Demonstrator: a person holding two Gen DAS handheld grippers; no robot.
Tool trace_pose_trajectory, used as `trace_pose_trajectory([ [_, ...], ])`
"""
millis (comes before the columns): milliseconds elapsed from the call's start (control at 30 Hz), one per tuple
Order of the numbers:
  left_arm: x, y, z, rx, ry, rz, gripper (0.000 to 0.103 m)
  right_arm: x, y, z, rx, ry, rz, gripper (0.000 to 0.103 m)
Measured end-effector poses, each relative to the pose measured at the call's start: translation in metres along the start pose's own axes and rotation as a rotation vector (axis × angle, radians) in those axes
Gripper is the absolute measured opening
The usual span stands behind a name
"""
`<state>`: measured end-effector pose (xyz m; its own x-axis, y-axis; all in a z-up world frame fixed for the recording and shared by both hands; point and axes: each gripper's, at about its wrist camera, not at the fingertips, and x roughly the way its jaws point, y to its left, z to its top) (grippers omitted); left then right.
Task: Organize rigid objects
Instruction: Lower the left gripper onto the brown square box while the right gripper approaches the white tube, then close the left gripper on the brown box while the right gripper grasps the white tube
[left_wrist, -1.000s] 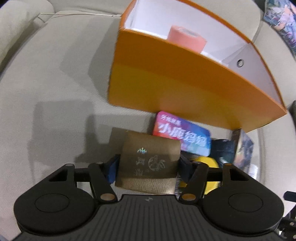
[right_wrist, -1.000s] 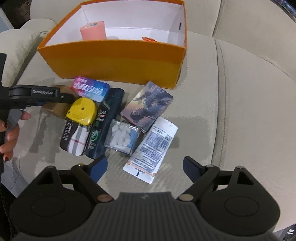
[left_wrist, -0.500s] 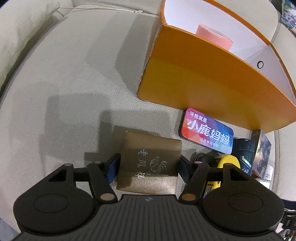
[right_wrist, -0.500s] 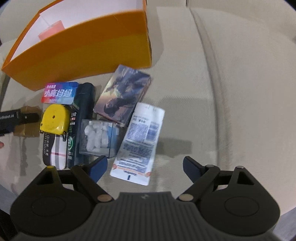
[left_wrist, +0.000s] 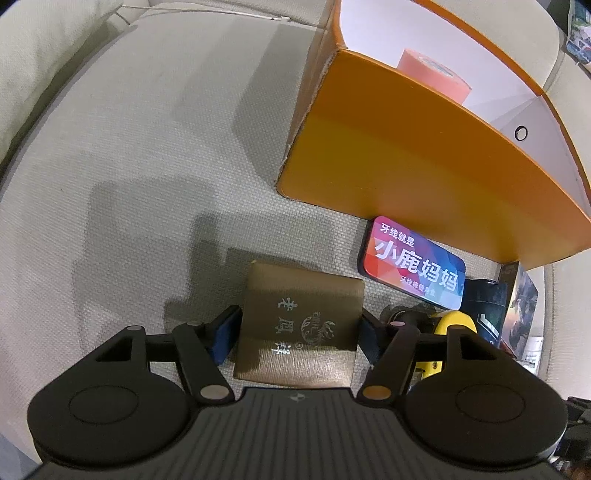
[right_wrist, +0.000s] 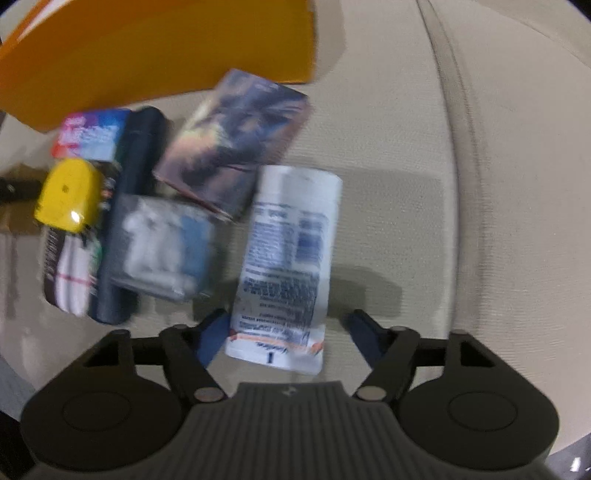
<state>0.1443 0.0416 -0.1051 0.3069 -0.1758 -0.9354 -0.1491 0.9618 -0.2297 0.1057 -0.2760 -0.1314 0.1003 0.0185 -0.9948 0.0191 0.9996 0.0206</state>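
Observation:
A brown box with silver characters (left_wrist: 299, 325) sits between my left gripper's (left_wrist: 298, 317) blue pads, which lie against its two sides just above the beige sofa cushion (left_wrist: 129, 184). The orange storage box (left_wrist: 406, 166) stands beyond it with a pink tape roll (left_wrist: 432, 74) inside. My right gripper (right_wrist: 286, 321) points straight down over a white printed tube (right_wrist: 291, 240). Its jaws are closing with the tube's crimped end between them. The left pad is near the tube's edge and the right pad stands apart from it.
Beside the tube lie a clear case of white pieces (right_wrist: 162, 243), a picture-printed box (right_wrist: 236, 140), a dark can (right_wrist: 136, 166), a yellow tape measure (right_wrist: 68, 199), a striped case (right_wrist: 70, 280) and a colourful floss box (left_wrist: 413, 266). A cushion seam (right_wrist: 458, 147) runs to the right.
My right gripper has sunk toward the white tube and its jaws have narrowed around the tube's end. The left view has swung, so the orange box sits farther right.

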Motion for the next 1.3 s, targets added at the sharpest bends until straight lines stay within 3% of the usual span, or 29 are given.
trace_pose_trajectory([
  [167, 0.002, 0.004, 0.001, -0.032, 0.008, -0.006, 0.078, -0.003, -0.026, -0.001, -0.025, -0.013, 0.0, 0.069],
  [333, 0.003, 0.003, 0.0, -0.046, 0.007, 0.009, 0.078, 0.001, -0.007, 0.001, -0.234, -0.063, -0.095, 0.074],
  [667, 0.004, -0.002, 0.0, -0.038, 0.008, 0.012, 0.078, -0.003, 0.028, 0.003, -0.567, -0.159, -0.166, 0.083],
  [833, 0.004, -0.004, -0.002, -0.021, 0.002, 0.022, 0.078, 0.002, 0.04, 0.017, -0.561, -0.163, -0.057, 0.079],
  [1033, 0.007, -0.007, -0.003, 0.003, 0.009, 0.028, 0.08, 0.012, 0.032, 0.037, -0.491, -0.147, 0.013, 0.081],
  [1300, 0.009, -0.013, -0.005, 0.017, 0.013, 0.035, 0.084, 0.023, 0.006, 0.048, -0.427, -0.144, 0.058, 0.094],
])
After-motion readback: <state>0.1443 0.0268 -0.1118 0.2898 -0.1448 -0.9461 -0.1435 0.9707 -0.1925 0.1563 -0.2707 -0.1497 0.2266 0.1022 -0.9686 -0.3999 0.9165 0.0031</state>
